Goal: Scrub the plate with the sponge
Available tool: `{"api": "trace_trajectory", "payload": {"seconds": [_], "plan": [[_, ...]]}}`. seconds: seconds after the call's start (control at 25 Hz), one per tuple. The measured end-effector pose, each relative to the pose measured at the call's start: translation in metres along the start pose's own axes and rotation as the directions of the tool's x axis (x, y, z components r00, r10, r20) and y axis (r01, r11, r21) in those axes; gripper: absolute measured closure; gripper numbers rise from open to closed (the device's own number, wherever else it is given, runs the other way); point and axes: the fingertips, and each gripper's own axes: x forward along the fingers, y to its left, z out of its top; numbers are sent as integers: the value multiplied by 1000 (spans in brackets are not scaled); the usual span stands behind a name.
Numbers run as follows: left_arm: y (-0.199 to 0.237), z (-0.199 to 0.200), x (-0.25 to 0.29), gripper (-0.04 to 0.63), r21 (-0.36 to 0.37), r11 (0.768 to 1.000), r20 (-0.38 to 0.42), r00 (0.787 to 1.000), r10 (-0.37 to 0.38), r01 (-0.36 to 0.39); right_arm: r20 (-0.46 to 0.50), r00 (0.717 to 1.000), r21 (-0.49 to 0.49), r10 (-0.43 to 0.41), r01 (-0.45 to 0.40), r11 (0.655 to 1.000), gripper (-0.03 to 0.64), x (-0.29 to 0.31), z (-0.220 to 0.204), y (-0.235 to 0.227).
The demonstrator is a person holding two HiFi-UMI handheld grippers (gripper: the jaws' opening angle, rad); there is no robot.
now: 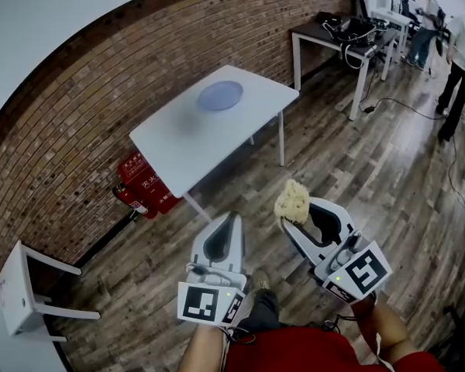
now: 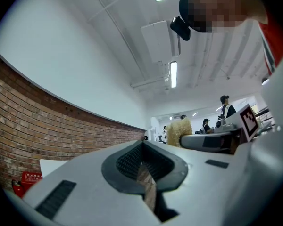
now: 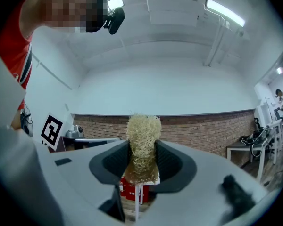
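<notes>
Straw-yellow sponge (image 1: 292, 198) tight in right gripper (image 1: 299, 214); left gripper (image 1: 234, 218) together, empty; plate (image 1: 220, 95) well beyond.

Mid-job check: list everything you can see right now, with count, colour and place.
round blue plate: one, blue, on the table, far ahead of both grippers
rectangular white table: one, white, beside the brick wall
pale yellow fibrous sponge: one, pale yellow, between the right gripper's jaws
red fire-extinguisher set: count unclear, red, under the table's near end
small white side table: one, white, lower left
white desk with black gear: one, white, top right
standing people: two, top right
left gripper: one, white, jaws shut on nothing
right gripper: one, white, shut on the sponge
</notes>
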Motion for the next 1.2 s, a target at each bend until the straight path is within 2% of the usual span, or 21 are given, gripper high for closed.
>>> {"api": "trace_trajectory", "payload": {"seconds": [0.28, 0.8, 1.2], "plan": [[72, -9, 69, 583, 13, 1000, 11, 1000, 5, -5, 6, 1000, 3, -15, 15, 1000, 456, 79, -15, -50], [193, -26, 189, 583, -26, 1000, 11, 1000, -15, 15, -16, 998, -9, -67, 67, 998, 456, 208, -36, -140], [236, -43, 241, 583, -52, 999, 2, 1000, -17, 17, -44, 996, -14, -74, 74, 997, 456, 260, -54, -181]]}}
